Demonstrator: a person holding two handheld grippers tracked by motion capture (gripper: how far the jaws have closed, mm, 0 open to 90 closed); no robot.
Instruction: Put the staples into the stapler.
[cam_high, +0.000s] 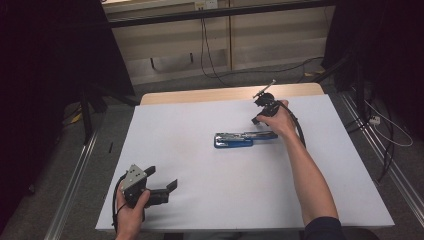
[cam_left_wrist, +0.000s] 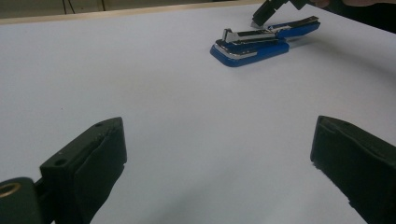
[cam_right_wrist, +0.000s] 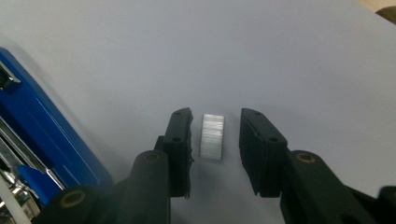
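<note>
- Your right gripper (cam_right_wrist: 215, 151) points down at the white table top (cam_high: 200, 125), just beyond the far right end of the blue stapler (cam_high: 243, 139). Its jaws stand a little apart, one on each side of a small silver strip of staples (cam_right_wrist: 212, 137). A thin gap shows on both sides of the strip, so the pads are not pinching it.
- The strip of staples lies flat on the white surface, and the stapler's blue body (cam_right_wrist: 42, 140) sits close by at the left edge of the right gripper view.
- The stapler lies near the middle of the table, swung open, with its metal channel (cam_left_wrist: 247, 33) showing on top.
- Your left gripper (cam_high: 152, 185) rests in your left hand (cam_high: 131, 212) at the near left corner of the table, well apart from the stapler. Its jaws are spread wide over bare table, with nothing between them.
- The table top is plain white and matte, and a strip of light wood (cam_high: 200, 95) shows along its far edge.
- Grey carpet (cam_high: 65, 165) surrounds the table, and metal rails (cam_high: 75, 180) run along the floor at left and right.
- Beyond the table stands a pale panelled wall (cam_high: 250, 40) with dark cables (cam_high: 207, 55) hanging down it, and black curtains (cam_high: 45, 60) close off both sides.
</note>
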